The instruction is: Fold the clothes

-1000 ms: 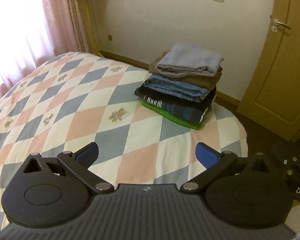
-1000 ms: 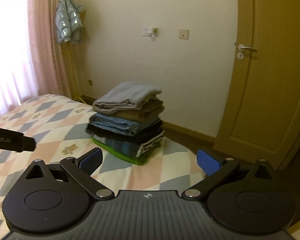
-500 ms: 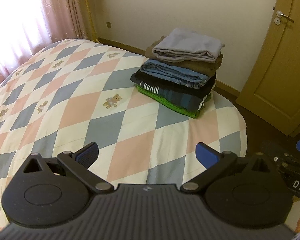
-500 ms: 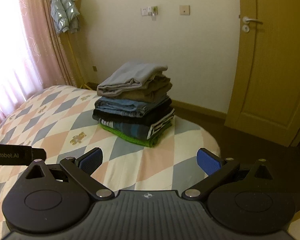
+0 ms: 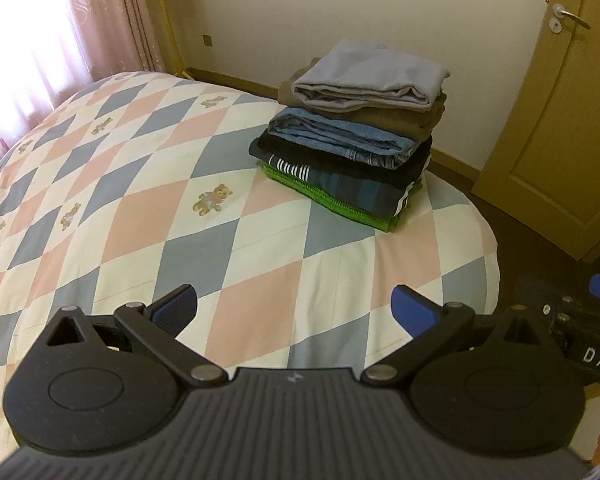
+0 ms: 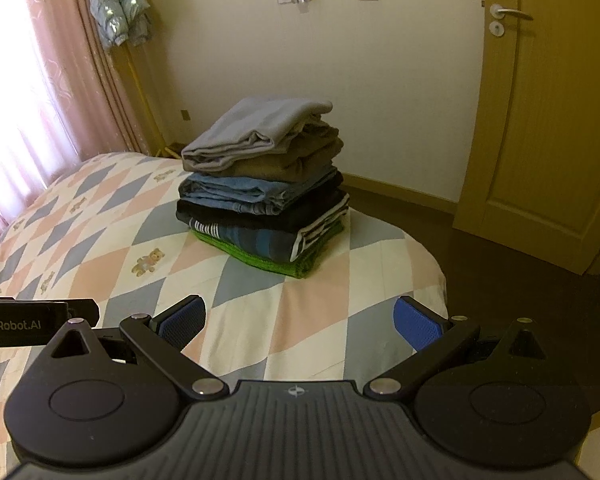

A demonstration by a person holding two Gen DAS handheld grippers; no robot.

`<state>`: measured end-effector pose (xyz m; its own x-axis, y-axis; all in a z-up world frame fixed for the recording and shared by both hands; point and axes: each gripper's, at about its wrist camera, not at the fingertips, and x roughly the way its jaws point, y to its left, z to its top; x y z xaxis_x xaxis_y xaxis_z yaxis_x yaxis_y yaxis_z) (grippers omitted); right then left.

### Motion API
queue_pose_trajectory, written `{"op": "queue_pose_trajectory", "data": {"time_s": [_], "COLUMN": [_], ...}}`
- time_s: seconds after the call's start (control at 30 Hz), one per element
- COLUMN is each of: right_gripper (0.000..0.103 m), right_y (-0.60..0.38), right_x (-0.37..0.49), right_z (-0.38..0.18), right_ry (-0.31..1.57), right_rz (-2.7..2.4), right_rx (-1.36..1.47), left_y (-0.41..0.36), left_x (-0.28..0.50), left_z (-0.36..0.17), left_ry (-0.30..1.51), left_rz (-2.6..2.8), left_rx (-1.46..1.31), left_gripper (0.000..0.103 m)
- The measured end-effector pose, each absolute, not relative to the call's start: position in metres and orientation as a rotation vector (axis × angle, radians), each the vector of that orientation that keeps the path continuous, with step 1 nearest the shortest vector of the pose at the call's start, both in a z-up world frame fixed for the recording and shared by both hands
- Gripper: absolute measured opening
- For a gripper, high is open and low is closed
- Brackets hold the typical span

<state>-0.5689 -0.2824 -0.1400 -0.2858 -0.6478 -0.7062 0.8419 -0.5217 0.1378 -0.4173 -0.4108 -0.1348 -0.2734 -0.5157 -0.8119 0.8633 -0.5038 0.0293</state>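
Observation:
A stack of folded clothes [image 5: 352,136] [image 6: 260,192] stands near the far corner of the bed, grey garment on top, then brown, denim, black, striped and green at the bottom. My left gripper [image 5: 294,308] hovers open over the quilt, well short of the stack, nothing between its blue pads. My right gripper [image 6: 300,320] is open too, over the bed's near end, with the stack straight ahead. The right gripper's body [image 5: 580,332] shows at the left wrist view's right edge. The left gripper's body [image 6: 36,320] shows at the right wrist view's left edge.
The bed's diamond-patterned quilt [image 5: 120,200] with small bears spreads to the left. Pink curtains [image 6: 40,80] cover a bright window. A padded jacket [image 6: 120,8] hangs on a stand in the corner. A wooden door [image 6: 548,100] and dark floor [image 6: 500,272] lie right of the bed.
Both grippers have tilted down and drawn nearer the bed, so the stack sits closer and more of the quilt shows. Both stay open and empty.

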Motion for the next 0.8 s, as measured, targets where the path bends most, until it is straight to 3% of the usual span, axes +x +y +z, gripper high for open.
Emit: {"op": "queue_pose_trajectory", "data": {"time_s": [0.8], "right_gripper": [0.103], "right_y": [-0.331], "right_x": [-0.593], "right_z": [-0.173], "right_ry": [0.376], "right_rz": [-1.939], "right_rx": [0.957], "left_y": [-0.451], "left_x": [-0.44], "left_z": [-0.166], "left_ry": [0.541], "left_rz": [-1.887], "left_rx": [1.026], "left_gripper": [0.102]}}
